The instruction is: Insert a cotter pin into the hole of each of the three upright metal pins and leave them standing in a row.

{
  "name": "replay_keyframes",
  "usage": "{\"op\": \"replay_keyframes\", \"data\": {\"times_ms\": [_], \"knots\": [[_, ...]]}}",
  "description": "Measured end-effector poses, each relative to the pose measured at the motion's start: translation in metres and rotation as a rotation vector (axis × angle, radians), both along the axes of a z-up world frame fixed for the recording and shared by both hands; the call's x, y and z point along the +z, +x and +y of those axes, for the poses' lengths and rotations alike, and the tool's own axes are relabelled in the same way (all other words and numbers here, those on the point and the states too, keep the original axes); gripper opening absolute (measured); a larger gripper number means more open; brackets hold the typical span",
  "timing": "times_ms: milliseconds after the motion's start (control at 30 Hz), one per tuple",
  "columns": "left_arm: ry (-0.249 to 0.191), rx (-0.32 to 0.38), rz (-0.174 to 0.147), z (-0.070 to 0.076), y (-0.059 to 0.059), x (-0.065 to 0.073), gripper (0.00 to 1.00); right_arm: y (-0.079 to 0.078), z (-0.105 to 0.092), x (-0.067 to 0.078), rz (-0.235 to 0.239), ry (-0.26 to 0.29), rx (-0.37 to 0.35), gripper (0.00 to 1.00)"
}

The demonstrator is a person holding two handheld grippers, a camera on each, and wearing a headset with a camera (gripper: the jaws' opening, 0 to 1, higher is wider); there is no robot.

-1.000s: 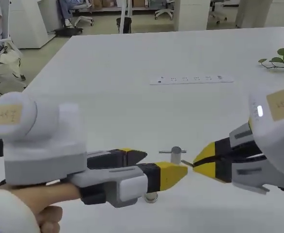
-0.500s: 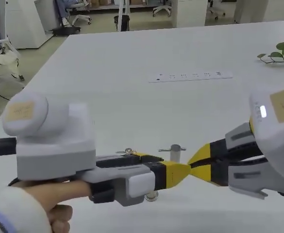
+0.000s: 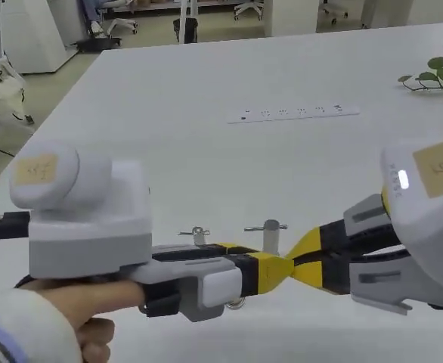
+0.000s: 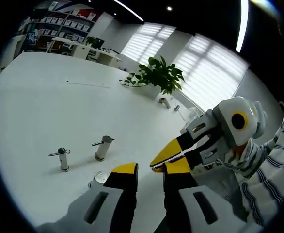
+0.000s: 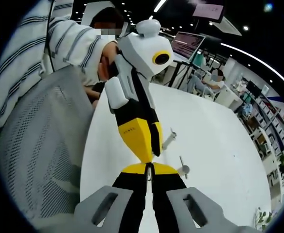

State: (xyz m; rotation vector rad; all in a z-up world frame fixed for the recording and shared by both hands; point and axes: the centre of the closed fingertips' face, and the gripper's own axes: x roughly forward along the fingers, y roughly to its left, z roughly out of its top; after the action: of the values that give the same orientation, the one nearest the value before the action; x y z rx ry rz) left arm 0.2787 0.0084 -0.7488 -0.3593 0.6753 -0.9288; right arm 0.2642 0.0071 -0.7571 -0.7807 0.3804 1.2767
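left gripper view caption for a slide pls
Black-and-yellow right gripper meets the left gripper's open jaws beside two silver upright metal pins crossed by thin cotter pins on a white table.

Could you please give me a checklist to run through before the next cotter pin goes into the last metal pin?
1. Cotter pin gripped: ok, the right gripper is shut on it at its tips.
2. Finished pins standing: ok, the first pin and second pin are upright and already cottered.
3. Third pin steadied: not ok, it sits beside the left gripper, whose jaws are open, not between them.
4. Third pin upright: cannot tell, largely hidden.
5. Third pin's hole facing the cotter pin: cannot tell, too small.
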Motion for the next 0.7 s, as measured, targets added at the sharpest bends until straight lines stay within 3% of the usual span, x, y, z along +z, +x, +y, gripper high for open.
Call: {"op": "replay_keyframes", "data": {"times_ms": [533,700], "knots": [[-0.006,-0.020,0.020,-0.001,-0.010,-0.002,0.04,-0.004,0.001,-0.002,-0.007,0.000,0.005,0.03],[-0.006,-0.029,0.045,-0.001,-0.012,-0.003,0.02,-0.005,0.001,-0.003,-0.010,-0.005,0.009,0.03]]}}
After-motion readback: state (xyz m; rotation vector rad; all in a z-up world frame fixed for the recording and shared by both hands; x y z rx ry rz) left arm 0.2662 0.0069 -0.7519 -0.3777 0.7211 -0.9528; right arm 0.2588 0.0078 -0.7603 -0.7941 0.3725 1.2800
